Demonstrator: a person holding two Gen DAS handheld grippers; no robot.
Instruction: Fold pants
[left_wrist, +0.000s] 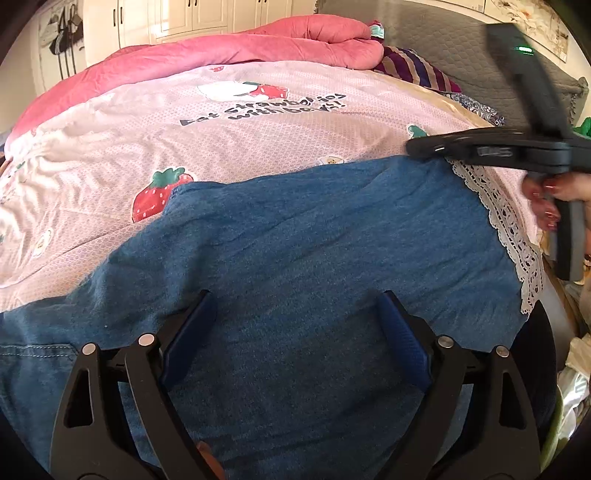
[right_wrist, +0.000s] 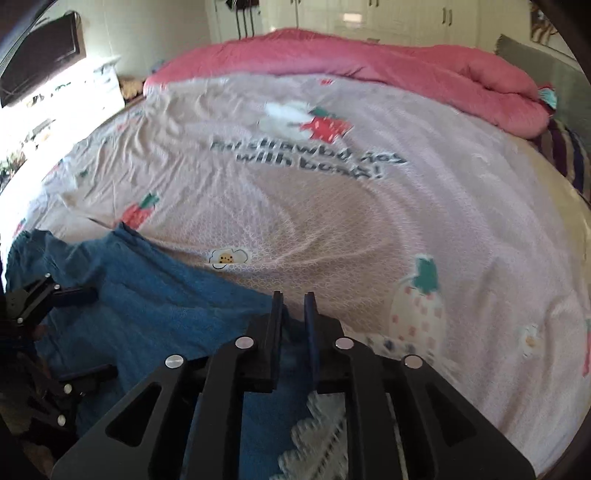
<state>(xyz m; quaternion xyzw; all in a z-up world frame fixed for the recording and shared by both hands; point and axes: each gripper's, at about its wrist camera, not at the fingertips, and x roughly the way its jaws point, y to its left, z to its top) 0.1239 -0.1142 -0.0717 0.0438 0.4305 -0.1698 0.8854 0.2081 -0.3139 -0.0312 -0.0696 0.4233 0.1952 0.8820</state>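
daylight, bright left glare | right view motion-blurred | fisheye-bent edges

My pants (left_wrist: 314, 240) are matt blue denim-like cloth, softly napped. The bedsheet (left_wrist: 295, 122) is thin printed cotton-like fabric, edged with white lace trim (left_wrist: 506, 221). My fingers' pads (left_wrist: 400, 336) look ribbed blue rubber.

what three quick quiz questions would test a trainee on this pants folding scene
1. True or false: the left gripper stands wide open above the blue denim pants.
2. What trims the pants' hem: A lace, B fringe, C zipper?
3. Which fruit is printed on the pink bedsheet?

Key: 1 true. 2 A. 3 strawberry.
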